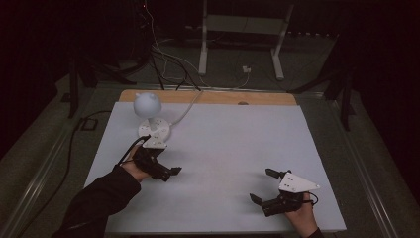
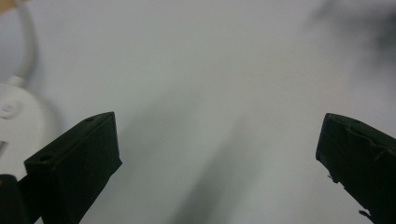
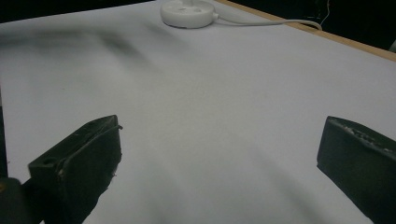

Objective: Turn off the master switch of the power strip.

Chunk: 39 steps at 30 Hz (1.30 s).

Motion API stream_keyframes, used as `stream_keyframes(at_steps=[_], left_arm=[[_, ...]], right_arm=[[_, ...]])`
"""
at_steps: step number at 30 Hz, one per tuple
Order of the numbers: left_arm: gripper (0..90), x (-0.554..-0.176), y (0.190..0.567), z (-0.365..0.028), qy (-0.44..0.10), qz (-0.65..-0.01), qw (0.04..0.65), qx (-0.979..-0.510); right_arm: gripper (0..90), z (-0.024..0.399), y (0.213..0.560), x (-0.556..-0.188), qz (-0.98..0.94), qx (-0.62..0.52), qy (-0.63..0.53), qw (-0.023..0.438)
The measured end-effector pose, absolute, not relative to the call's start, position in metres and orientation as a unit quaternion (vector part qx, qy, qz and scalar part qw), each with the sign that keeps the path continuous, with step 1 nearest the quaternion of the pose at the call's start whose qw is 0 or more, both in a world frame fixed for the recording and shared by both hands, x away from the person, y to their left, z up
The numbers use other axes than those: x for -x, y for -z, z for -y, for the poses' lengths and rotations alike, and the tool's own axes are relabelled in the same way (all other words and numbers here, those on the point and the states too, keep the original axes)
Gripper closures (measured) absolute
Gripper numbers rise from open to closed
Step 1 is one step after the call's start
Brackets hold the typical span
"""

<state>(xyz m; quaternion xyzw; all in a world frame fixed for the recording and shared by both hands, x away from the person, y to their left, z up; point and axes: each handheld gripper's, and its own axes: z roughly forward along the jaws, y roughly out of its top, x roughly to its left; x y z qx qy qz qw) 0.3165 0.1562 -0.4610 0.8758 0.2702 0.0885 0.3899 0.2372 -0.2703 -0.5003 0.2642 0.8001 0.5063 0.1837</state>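
A white desk lamp (image 1: 150, 115) with a globe-shaped head stands near the far left corner of the desk (image 1: 233, 144), its white cord (image 1: 184, 111) running off the far edge. Just in front of its round base, toward the left edge, the left gripper (image 1: 166, 173) hovers with jaws spread wide and empty. Near the front right corner, the right gripper (image 1: 263, 186) also has its jaws wide apart, holding nothing.

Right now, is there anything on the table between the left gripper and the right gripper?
No. In the high view, the white table surface between the left gripper and the right gripper is bare. The white lamp stands beyond the left gripper.
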Motion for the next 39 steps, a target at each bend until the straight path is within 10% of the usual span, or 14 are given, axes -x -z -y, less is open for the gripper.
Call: stream_keyframes(at_steps=[39], left_arm=[[0.3, -0.234, 0.515, -0.217, -0.067, -0.271, 0.398, -0.874]], right_arm=[[0.0, 0.269, 0.5, -0.236, -0.804, -0.262, -0.5, 0.185]])
